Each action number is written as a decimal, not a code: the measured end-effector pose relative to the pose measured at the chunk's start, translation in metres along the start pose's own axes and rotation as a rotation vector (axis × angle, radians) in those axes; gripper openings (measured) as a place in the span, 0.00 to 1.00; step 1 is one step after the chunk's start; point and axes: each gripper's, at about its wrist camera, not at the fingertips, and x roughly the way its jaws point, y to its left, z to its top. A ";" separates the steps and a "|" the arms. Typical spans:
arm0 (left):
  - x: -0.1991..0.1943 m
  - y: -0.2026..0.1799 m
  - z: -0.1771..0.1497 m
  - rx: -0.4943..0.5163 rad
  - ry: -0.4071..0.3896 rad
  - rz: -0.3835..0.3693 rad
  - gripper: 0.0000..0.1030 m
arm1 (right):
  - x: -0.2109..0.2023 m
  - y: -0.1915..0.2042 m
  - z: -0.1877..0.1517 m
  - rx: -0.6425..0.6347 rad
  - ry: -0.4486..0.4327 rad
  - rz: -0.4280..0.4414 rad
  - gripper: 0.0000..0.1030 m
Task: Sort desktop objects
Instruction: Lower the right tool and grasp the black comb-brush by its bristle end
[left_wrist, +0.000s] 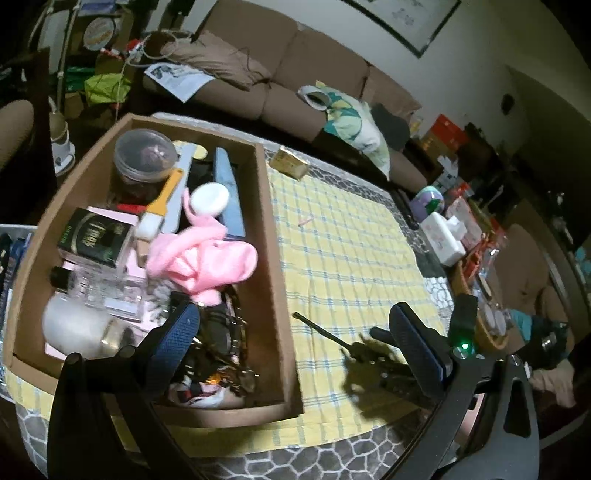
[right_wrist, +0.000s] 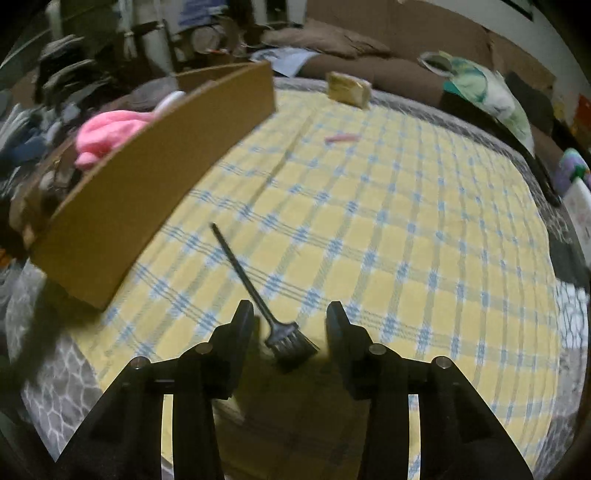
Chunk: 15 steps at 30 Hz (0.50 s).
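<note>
Between my right claw (right_wrist: 290, 325)'s two black fingers (right_wrist: 242, 332) lies the small black brush (right_wrist: 275, 325), bristle end toward me, its thin handle slanting away up-left across the yellow checked cloth (right_wrist: 369, 221) on the counter (right_wrist: 55, 369). I see a gap on each side of the brush head, so the pads are not pressing it. My left claw (left_wrist: 295, 339) hangs spread wide over the near corner of the cardboard box (left_wrist: 277, 266), holding nothing. That box is packed: a pink cloth (left_wrist: 199, 262), a lidded jar (left_wrist: 144, 155), a dark carton (left_wrist: 96, 236). Beyond the box, a small yellow packet (right_wrist: 349, 88) sits at the cloth's far edge.
</note>
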 end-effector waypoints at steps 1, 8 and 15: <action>0.002 -0.001 -0.001 -0.003 0.007 -0.010 1.00 | 0.000 0.004 -0.001 -0.019 0.003 0.013 0.41; 0.012 -0.006 -0.004 0.014 0.041 -0.012 1.00 | 0.022 0.020 -0.011 -0.160 0.039 0.018 0.43; 0.014 -0.009 -0.005 0.031 0.055 -0.021 1.00 | 0.018 0.009 -0.013 -0.142 0.038 0.053 0.41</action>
